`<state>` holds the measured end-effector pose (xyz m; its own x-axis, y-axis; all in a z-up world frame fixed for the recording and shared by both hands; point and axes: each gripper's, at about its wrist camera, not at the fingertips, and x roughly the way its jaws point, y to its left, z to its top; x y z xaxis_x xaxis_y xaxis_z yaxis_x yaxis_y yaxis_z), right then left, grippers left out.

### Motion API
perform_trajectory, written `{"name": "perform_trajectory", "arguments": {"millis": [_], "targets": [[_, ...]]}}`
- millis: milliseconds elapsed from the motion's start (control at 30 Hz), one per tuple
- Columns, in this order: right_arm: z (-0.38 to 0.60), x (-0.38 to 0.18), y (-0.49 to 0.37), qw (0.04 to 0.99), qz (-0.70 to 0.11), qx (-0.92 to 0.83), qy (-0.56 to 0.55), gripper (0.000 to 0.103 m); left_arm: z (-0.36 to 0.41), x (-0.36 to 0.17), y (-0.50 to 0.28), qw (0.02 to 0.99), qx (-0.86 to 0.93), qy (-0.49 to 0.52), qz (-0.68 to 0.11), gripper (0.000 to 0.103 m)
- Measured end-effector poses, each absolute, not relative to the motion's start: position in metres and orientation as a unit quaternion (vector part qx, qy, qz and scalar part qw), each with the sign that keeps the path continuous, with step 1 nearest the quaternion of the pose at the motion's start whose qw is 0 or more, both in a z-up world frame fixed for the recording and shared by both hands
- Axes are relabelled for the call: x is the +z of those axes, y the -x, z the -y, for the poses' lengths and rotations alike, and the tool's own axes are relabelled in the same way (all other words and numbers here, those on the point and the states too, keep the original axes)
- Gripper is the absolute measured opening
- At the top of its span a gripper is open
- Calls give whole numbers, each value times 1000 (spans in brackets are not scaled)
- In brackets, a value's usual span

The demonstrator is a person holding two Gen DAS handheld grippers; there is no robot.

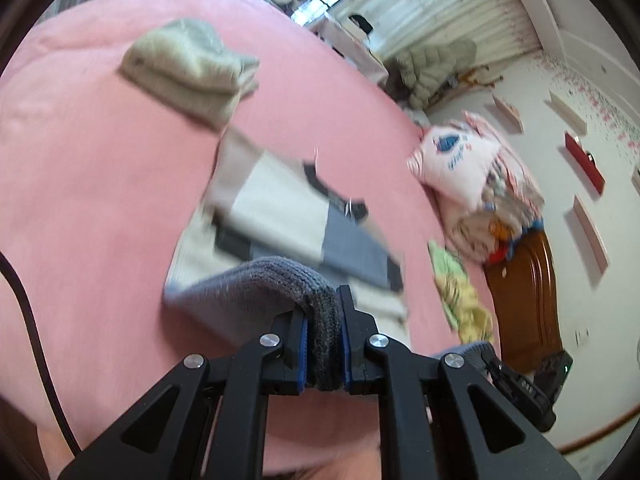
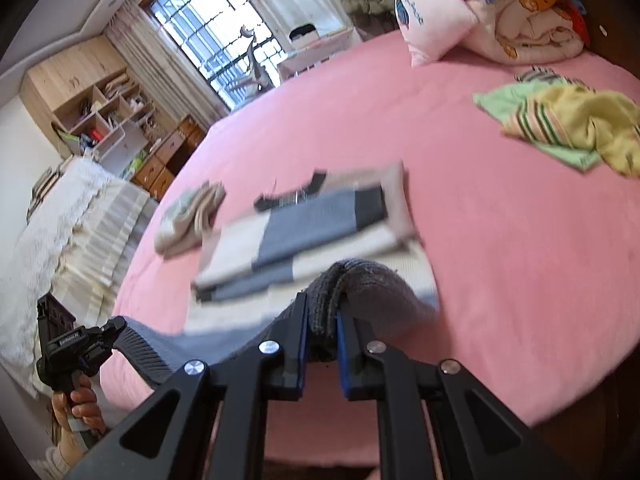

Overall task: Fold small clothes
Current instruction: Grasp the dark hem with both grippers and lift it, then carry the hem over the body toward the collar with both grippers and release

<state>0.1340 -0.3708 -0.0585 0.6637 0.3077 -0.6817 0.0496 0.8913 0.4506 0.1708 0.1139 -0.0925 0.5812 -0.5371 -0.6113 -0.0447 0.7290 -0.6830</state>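
A small colour-block sweater (image 1: pixel 280 216), cream, grey and black, lies on the pink bed (image 1: pixel 100 200) with its sleeves folded across the body. My left gripper (image 1: pixel 322 310) is shut on the grey ribbed hem (image 1: pixel 256 280), lifted off the sheet. The right gripper (image 1: pixel 494 362) shows at the lower right, pinching the same hem. In the right wrist view my right gripper (image 2: pixel 322 308) is shut on the hem (image 2: pixel 360 276), which arches over the sweater (image 2: pixel 304 224). The left gripper (image 2: pixel 114 330), held by a hand (image 2: pixel 80 404), grips the hem's other end.
A folded beige garment (image 2: pixel 188 216) lies just beyond the sweater. Crumpled yellow-green clothes (image 2: pixel 560 124) sit to the right, with a pink pillow (image 2: pixel 432 16) and a rolled quilt (image 2: pixel 520 12) behind. A wooden headboard (image 1: pixel 528 292) bounds the bed. A black cable (image 1: pixel 32 320) hangs at the left.
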Motion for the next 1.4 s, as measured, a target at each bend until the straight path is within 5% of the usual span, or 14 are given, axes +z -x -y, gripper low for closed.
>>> {"name": "perform_trajectory", "arguments": {"millis": [367, 933, 1267, 1400], "targets": [[376, -58, -271, 890, -403, 38, -208, 11, -101, -98, -308, 837, -85, 319, -436, 10], [370, -158, -416, 853, -482, -13, -201, 11, -95, -205, -446, 802, -14, 326, -500, 11], [376, -166, -436, 847, -481, -4, -227, 41, -83, -215, -460, 804, -33, 306, -509, 51], [371, -145, -433, 864, -462, -1, -201, 42, -74, -193, -457, 821, -41, 270, -502, 61]]}}
